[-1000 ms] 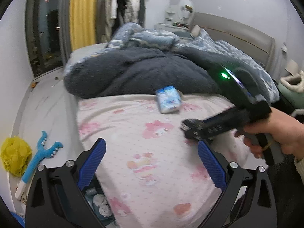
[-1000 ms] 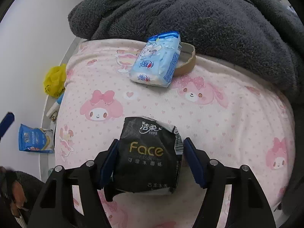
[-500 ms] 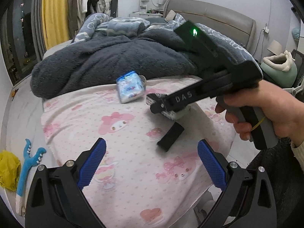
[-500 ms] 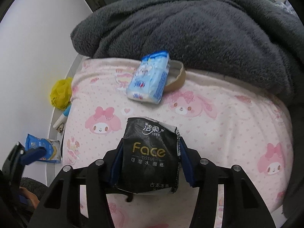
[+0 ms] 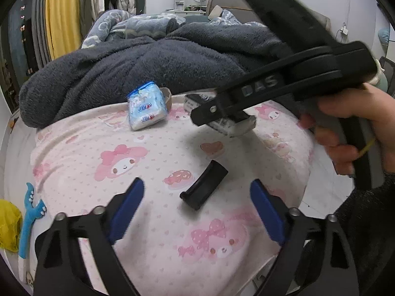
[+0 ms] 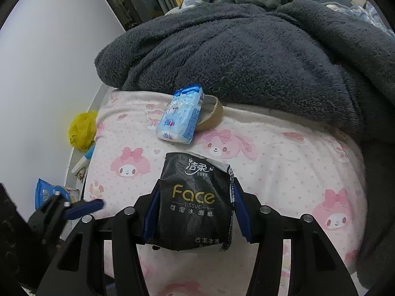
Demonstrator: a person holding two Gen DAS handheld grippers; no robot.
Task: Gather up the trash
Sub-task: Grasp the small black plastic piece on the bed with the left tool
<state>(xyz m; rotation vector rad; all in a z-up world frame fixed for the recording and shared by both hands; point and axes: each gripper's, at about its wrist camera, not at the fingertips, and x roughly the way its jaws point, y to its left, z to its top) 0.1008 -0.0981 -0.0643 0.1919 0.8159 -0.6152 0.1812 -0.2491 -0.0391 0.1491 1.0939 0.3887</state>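
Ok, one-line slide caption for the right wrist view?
Right gripper clamps black tissue pack above pink bedsheet; blue pack beyond.

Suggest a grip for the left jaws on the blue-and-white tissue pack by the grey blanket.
Probably pinch the blue-and-white soft plastic tissue pack across its two long sides, coming from above on the open pink-sheet side. The dark grey fleece blanket and brown cardboard tape ring crowd its far edge. The left gripper is open and empty.
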